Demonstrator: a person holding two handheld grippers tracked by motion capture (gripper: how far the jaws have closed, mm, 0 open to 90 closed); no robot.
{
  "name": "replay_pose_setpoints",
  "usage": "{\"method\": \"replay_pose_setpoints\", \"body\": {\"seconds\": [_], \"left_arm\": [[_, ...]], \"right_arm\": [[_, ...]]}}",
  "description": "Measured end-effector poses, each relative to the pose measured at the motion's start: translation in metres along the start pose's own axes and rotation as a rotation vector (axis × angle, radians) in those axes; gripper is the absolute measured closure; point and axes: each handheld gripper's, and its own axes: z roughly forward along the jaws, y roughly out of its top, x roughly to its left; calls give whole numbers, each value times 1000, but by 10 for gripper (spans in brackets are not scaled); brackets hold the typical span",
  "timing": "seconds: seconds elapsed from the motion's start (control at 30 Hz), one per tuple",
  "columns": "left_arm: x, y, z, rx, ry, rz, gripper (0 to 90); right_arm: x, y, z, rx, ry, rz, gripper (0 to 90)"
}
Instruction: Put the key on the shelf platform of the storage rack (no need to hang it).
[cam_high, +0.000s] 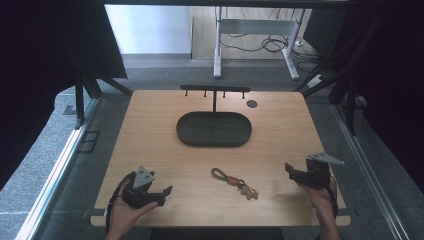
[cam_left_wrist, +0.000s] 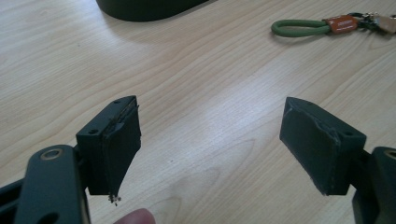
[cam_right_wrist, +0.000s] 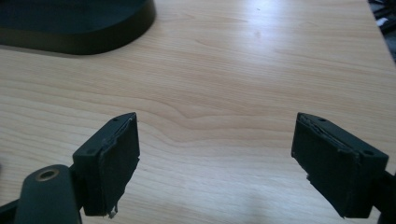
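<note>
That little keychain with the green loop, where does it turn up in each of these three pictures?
High view: the keychain lies on the table near the front edge, between the two grippers.
Left gripper view: the keychain sits at the top right, green loop pointing left.
Right gripper view: not in this picture.
Shared landmark: the dark oval tray, seen at the top of both gripper views.

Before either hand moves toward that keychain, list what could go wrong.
1. The keychain lies flat on the table; open jaws coming down could scrape the wood or slide it away rather than catch it.
2. It sits between the left gripper and right gripper; both reaching in could collide.
3. The stand has small hooks above the dark tray; a miss would likely drop the keychain into the tray.
</note>
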Motion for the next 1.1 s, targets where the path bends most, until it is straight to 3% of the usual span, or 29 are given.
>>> {"method": "replay_pose_setpoints", "body": {"seconds": [0.13,0.27,0.4,0.53,0.63,0.87,0.97,1.1], "left_arm": [[1,-1,2,3,0,0,207],[2,-3,1,5,-5,1,208],[1,-1,-3,-22,-14,1,207],[0,-3,-2,-27,-17,-15,207],[1,-1,2,-16,-16,-9,207],[1,5,2,-41,-42,-30,208],[0,3,-1,-40,-37,-26,208],[1,3,-7,-53,-31,-37,207]], "right_arm": [[-5,-1,-2,16,-25,-2,167],[-7,-4,-6,23,-13,-3,182],[-3,-4,-11,23,18,-26,208],[6,2,-17,6,69,-87,280],[19,9,-15,35,115,-184,293],[28,14,-8,105,150,-236,313],[32,19,-10,115,171,-251,329],[44,32,-10,143,194,-307,351]]}}
